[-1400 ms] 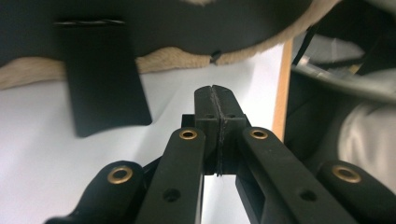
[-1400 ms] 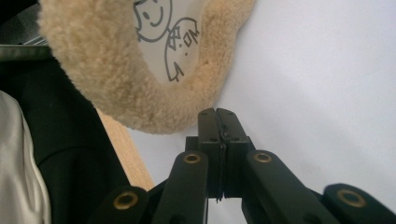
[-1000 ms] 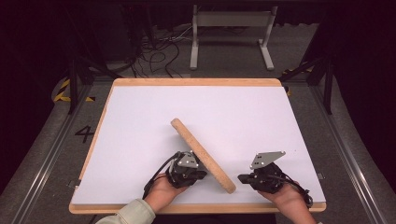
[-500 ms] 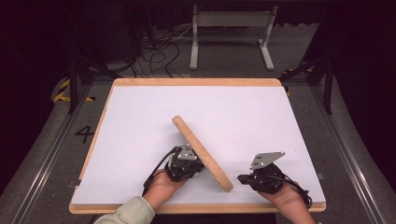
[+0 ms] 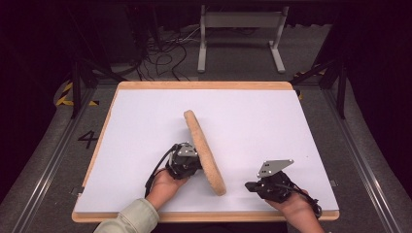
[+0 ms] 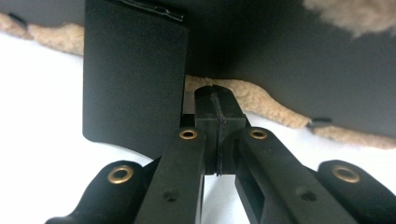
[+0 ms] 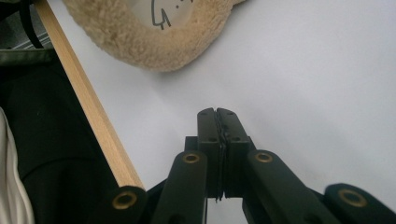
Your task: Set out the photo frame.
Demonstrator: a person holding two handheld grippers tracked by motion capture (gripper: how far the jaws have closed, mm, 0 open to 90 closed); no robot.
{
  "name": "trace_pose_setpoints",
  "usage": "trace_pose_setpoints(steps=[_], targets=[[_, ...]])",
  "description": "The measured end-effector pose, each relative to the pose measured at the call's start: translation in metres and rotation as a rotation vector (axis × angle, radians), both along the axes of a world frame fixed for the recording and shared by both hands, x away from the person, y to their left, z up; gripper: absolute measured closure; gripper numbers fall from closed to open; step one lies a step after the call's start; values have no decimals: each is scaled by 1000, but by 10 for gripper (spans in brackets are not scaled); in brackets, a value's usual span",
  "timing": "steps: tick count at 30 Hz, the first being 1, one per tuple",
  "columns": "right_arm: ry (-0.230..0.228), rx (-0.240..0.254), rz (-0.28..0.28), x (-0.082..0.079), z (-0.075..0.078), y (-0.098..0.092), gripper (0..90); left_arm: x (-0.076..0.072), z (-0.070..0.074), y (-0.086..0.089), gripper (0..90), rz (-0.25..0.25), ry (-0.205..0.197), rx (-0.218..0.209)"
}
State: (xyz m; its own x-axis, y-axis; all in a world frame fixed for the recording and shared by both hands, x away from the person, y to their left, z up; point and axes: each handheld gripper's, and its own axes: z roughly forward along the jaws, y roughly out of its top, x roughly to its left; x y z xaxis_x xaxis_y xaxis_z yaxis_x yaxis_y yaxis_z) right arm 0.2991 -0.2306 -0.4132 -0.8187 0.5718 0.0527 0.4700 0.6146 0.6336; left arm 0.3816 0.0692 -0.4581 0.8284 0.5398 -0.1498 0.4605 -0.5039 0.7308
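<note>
A round flat disc [image 5: 204, 150] with a tan fleecy rim stands on edge near the middle front of the white table top [image 5: 145, 121], leaning. Its back is black [image 6: 280, 60] with a black flap [image 6: 133, 74] hanging off it; its other face is white with dark drawn marks [image 7: 161, 14]. My left gripper [image 5: 192, 162] is shut, and its tips [image 6: 215, 93] sit against the fleecy rim low on the black back. To the disc's right, my right gripper [image 5: 248, 186] lies low over the table, shut on nothing [image 7: 217, 112], a short way clear of the rim [image 7: 140, 42].
The table top has a wooden border [image 7: 88, 98], and both hands work close to its front edge [image 5: 204, 214]. Beyond the far edge lie cables [image 5: 165, 53] and a grey metal stand [image 5: 240, 29] on the floor. A dark rail [image 5: 369, 160] runs along the right.
The left gripper has moved a little away from the front edge along the disc's back, and the disc now stands steeper, its far end swung away. The right gripper has stayed put.
</note>
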Motion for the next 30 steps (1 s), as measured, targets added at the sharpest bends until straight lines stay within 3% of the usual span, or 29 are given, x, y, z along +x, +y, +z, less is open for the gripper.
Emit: trace_pose_setpoints(steps=[7, 10, 17, 27, 30], targets=[[-36, -14, 8, 0, -2, 11, 900, -2, 2, 14, 892, -6, 13, -31], [-25, -36, 50, 0, -5, 21, 900, -7, 4, 20, 844, -7, 37, -29], [-11, -81, 162, 2, -10, 42, 900, -23, 8, 32, 806, -14, 26, -34], [-11, -89, 260, 1, -10, 66, 900, -46, 15, 64, 780, 8, 39, -36], [-1, -90, 292, 3, -12, 74, 900, -51, 16, 72, 776, 35, 42, -49]])
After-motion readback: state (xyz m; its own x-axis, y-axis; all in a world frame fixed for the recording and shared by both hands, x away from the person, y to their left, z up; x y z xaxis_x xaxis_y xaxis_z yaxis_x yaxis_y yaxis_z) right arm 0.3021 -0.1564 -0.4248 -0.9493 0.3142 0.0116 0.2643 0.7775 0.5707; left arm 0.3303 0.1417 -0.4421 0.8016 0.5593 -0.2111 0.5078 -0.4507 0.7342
